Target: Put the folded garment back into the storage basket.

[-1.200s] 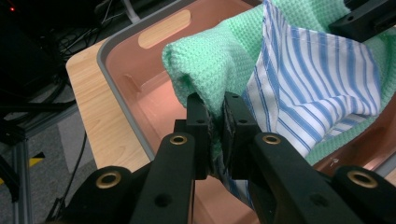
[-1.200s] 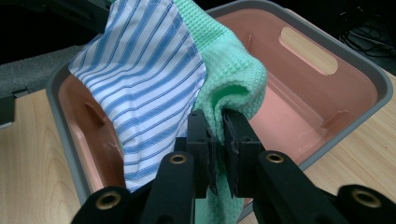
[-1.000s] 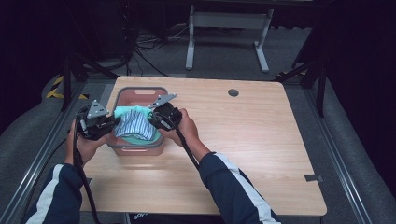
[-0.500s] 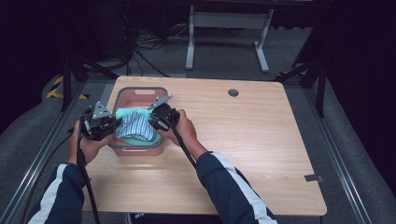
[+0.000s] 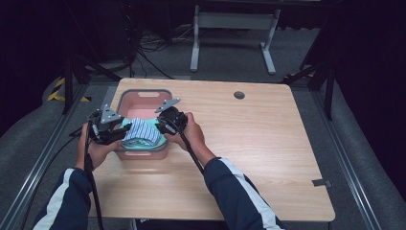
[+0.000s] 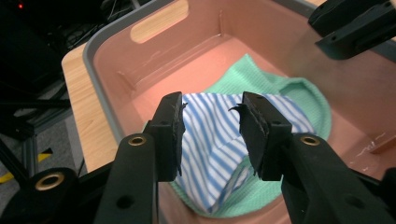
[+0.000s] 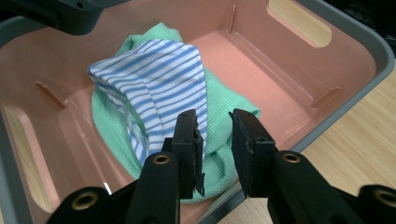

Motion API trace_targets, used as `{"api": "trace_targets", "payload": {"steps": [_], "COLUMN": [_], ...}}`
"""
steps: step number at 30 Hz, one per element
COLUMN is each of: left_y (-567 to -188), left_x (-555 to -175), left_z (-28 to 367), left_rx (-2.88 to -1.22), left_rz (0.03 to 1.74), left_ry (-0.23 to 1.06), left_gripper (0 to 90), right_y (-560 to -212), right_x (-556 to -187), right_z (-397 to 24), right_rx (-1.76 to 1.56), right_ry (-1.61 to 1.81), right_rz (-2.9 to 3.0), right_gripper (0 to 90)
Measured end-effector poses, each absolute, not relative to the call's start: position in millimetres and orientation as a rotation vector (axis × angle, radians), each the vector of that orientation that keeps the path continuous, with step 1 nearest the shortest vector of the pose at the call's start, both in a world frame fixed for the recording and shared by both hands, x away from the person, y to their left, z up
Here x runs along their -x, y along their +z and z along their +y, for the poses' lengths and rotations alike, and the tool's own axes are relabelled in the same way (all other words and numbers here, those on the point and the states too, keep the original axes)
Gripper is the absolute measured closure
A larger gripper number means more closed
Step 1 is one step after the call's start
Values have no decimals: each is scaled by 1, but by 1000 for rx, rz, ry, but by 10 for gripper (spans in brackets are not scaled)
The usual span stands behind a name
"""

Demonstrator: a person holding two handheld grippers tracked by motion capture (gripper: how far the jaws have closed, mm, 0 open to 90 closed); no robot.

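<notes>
A pink bin with a grey rim [image 5: 143, 92] stands at the table's left. Inside it a blue-and-white striped cloth [image 5: 141, 130] lies bunched on top of a green cloth [image 5: 140, 143]. My left gripper [image 5: 114, 130] sits at the bin's left side and my right gripper [image 5: 165, 122] at its right side. In the left gripper view the left gripper [image 6: 212, 128] is open just above the striped cloth [image 6: 210, 140], with the green cloth [image 6: 285, 88] beyond. In the right gripper view the right gripper [image 7: 215, 135] is open over the green cloth [image 7: 219, 100], beside the striped cloth [image 7: 154, 79].
The wooden table [image 5: 249, 143] stretches bare to the right of the bin, with a round cable hole [image 5: 239, 95] near its far edge. A metal stand [image 5: 230, 21] and cables lie on the floor beyond. Dark rails run along both sides.
The pile of cloths has sunk slightly lower into the bin. Both grippers stay at the bin's sides, the left one shifted a little inward.
</notes>
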State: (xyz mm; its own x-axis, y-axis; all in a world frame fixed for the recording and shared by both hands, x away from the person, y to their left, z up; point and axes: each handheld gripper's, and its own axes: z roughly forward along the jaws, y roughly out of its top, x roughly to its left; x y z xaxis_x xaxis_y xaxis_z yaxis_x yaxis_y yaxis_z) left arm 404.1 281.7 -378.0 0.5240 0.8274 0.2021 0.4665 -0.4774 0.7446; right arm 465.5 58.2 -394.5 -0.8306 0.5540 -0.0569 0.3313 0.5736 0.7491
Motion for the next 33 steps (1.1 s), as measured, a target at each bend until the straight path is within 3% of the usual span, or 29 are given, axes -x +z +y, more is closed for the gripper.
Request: {"api": "trace_targets", "payload": {"steps": [5,16,26,33], "left_y": [-375,-369,-366,-365], "left_x": [-401,-385,-369,-360], "left_z": [277,260,244,230], "left_rx": [-2092,-2066,-2064,-2064], "left_rz": [1052,1004,937,894], "left_ry": [730,715,692,671], "left_gripper": [537,530,487,460], "right_y": [-389,-377,-369,-369], "right_x": [-462,-452,-444,-439], "right_z": [53,33,-6,-34], "right_rx": [-721,-705,-726,-757], "right_ry": [1127,1091,1068,1039], "right_rz": [2510,2500,2477,2448], "right_gripper": [685,588,483,472]}}
